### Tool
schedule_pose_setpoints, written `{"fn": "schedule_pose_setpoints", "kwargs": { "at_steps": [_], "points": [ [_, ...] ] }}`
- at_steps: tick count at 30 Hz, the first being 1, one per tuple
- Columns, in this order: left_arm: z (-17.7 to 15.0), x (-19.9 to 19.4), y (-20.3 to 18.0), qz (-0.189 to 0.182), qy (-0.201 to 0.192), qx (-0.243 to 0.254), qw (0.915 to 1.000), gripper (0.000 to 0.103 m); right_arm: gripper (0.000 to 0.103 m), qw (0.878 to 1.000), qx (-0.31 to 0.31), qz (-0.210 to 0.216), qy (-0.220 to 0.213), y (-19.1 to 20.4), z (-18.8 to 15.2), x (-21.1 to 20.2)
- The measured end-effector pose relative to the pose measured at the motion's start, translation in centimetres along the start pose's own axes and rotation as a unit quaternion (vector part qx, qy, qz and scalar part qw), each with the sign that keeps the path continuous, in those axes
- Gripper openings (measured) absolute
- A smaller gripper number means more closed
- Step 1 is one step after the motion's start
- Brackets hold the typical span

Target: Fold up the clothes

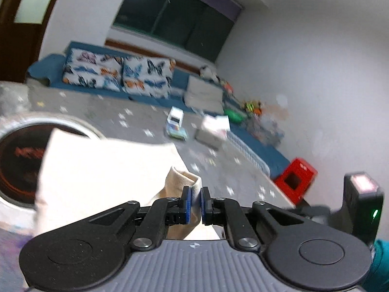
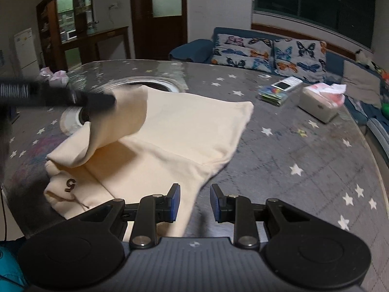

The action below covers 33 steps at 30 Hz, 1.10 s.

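While your left gripper [image 1: 196,203] pinches a fold of the cream garment [image 1: 102,170] between its blue pads, lifting that edge off the desk [image 1: 136,114], your right gripper [image 2: 195,203] hangs with its jaws spread and nothing between them, just above the garment's near edge.

Only the right wrist view shows the whole garment [image 2: 170,131]: it lies on the desk, near the front edge, with one side raised and curled over by the blurred left gripper, and a dark figure 5 [image 2: 70,184] on its near left part. Only the left wrist view shows a red box [image 1: 295,178] beyond the desk's far corner.

A grey cloth with white stars covers the desk [image 2: 291,146]. A tissue box [image 2: 321,102] and a small stack of books [image 2: 277,92] sit toward its far side. Behind stands a blue sofa [image 2: 194,48] with butterfly cushions [image 2: 299,56], under a dark window [image 2: 316,2].
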<state>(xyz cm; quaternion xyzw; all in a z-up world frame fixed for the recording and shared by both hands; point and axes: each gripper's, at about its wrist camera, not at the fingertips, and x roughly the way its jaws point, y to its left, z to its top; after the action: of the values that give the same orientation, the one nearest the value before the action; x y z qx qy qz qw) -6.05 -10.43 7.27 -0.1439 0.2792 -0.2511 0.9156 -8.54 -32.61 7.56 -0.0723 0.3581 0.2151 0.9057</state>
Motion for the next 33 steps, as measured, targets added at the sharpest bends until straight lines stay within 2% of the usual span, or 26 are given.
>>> {"fn": "schedule_pose_setpoints", "kwargs": {
  "at_steps": [6, 11, 13, 17, 22, 25, 27, 31, 33],
  "points": [
    [-2.7, 2.0, -1.2, -0.036, 0.058, 0.014, 0.9975, 0.011, 0.026, 1.0, 0.016, -0.009, -0.003, -0.7, 0.2, -0.1],
    [-2.8, 0.5, -0.4, -0.042, 0.062, 0.031, 0.9967, 0.022, 0.026, 1.0, 0.026, 0.001, -0.01, -0.7, 0.7, -0.1],
    [-2.6, -0.4, 0.6, -0.028, 0.056, 0.035, 0.9974, 0.024, 0.026, 0.999, 0.03, 0.013, -0.012, -0.6, 1.0, 0.0],
    [-2.4, -2.5, 4.0, 0.035, 0.052, 0.039, 0.9973, 0.024, 0.026, 0.999, 0.027, 0.04, -0.008, 0.2, 1.5, 0.7],
    [-2.6, -5.3, 7.7, 0.106, 0.05, 0.029, 0.9927, 0.025, 0.026, 0.998, 0.017, 0.058, 0.008, 1.3, 1.9, 3.0],
    [-2.6, -6.1, 9.2, 0.131, 0.048, 0.026, 0.9899, 0.025, 0.026, 0.998, 0.021, 0.058, 0.018, 1.7, 2.0, 4.5],
    [-2.6, -6.7, 9.7, 0.14, 0.046, 0.02, 0.9889, 0.025, 0.026, 0.998, 0.029, 0.058, 0.023, 1.6, 2.0, 5.1],
    [-2.3, -6.8, 10.3, 0.139, 0.042, 0.019, 0.9893, 0.025, 0.007, 0.998, 0.03, 0.051, 0.024, 2.0, 1.9, 5.3],
    [-1.9, -6.2, 10.2, 0.131, 0.039, 0.022, 0.9903, 0.025, 0.006, 0.999, 0.021, 0.043, 0.017, 2.4, 2.0, 4.7]
  ]
}}
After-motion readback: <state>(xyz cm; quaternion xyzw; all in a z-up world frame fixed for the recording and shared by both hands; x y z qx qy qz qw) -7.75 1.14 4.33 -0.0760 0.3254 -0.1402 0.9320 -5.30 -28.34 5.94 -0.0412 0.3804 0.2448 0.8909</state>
